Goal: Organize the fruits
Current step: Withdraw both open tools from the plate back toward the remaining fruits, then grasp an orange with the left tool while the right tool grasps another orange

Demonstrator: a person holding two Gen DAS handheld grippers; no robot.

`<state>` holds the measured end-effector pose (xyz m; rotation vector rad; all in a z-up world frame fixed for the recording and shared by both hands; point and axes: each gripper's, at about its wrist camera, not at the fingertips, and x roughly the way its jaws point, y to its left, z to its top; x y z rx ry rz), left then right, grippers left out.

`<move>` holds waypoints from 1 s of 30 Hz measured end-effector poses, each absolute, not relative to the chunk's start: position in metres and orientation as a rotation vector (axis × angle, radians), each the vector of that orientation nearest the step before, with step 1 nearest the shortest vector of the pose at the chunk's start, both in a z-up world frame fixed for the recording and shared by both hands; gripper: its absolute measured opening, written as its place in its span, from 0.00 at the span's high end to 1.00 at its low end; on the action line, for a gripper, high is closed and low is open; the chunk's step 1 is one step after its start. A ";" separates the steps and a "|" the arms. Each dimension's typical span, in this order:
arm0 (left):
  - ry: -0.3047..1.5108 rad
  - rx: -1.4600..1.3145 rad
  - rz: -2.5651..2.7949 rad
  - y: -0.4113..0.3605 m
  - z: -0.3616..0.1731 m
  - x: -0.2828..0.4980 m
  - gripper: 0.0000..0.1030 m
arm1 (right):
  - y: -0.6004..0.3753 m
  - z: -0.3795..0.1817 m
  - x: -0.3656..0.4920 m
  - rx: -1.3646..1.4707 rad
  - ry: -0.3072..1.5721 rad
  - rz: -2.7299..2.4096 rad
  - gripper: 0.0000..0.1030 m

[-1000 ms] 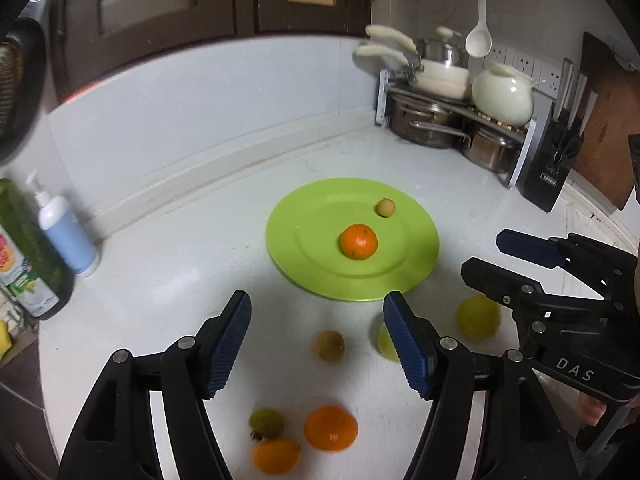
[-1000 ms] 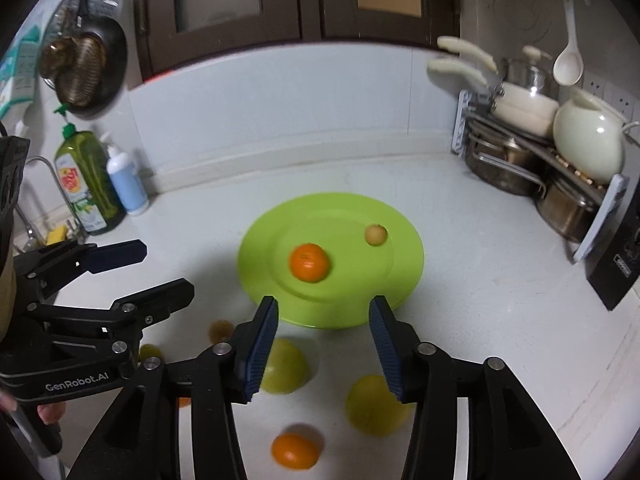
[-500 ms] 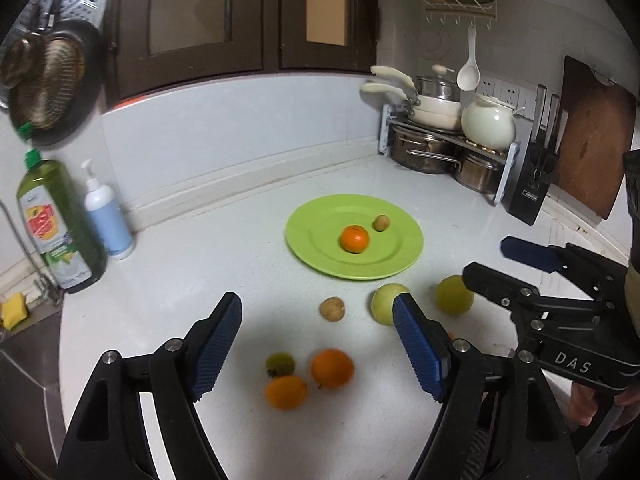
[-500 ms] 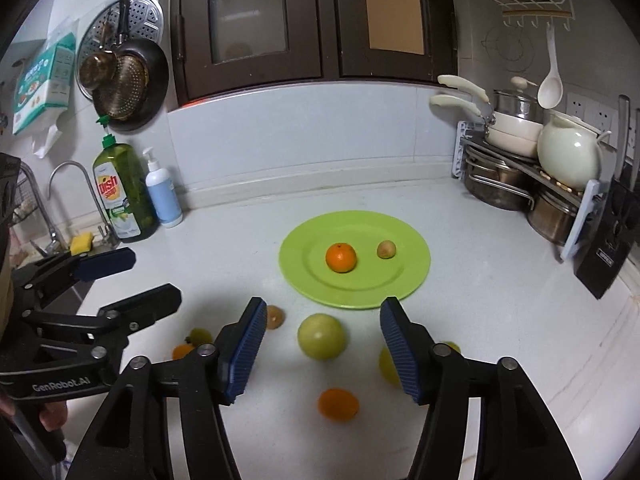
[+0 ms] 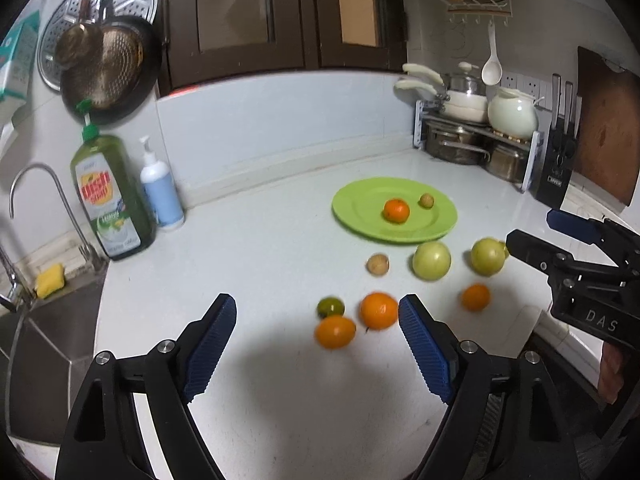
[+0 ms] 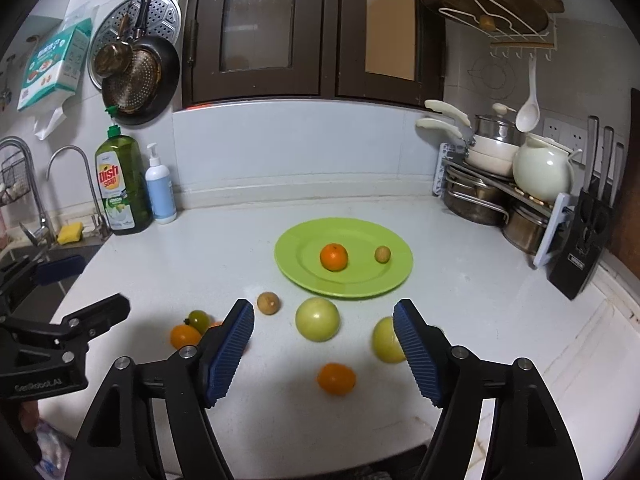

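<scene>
left gripper [image 5: 318, 344]: jaws wide open, empty; above near surface [image 5: 260, 264]
right gripper [image 6: 324, 354]: jaws wide open, empty
fruits: orange [image 6: 333, 257] and small brown fruit [image 6: 382, 255] on green plate [image 6: 296, 268]; seven loose on surface, near side
risk: round fruit rolls if nudged; clustered orange pair [image 5: 356, 320] invites double contact; near edge close

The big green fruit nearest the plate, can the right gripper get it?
Probably yes. The right gripper is open, and the green fruit sits on bare counter ahead of its fingers, with nothing between them.

Dish soap bottle [image 6: 121, 184] beside white pump bottle [image 6: 160, 192]; yellow sponge [image 6: 70, 233] near faucet [image 6: 84, 176]; knife block [image 6: 585, 236] right.
</scene>
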<state>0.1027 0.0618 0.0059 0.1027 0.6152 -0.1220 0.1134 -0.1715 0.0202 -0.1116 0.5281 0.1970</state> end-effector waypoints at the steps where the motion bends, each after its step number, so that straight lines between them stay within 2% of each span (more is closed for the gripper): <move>1: 0.623 0.106 -0.117 0.062 0.003 0.102 0.19 | -0.172 0.018 0.113 -0.110 0.531 0.195 0.29; 24: 0.805 0.112 -0.122 0.056 -0.063 0.147 0.20 | -0.190 -0.060 0.147 -0.034 0.768 0.135 0.29; 30: 0.824 0.094 -0.118 0.056 -0.072 0.163 0.26 | -0.191 -0.068 0.155 -0.037 0.791 0.129 0.30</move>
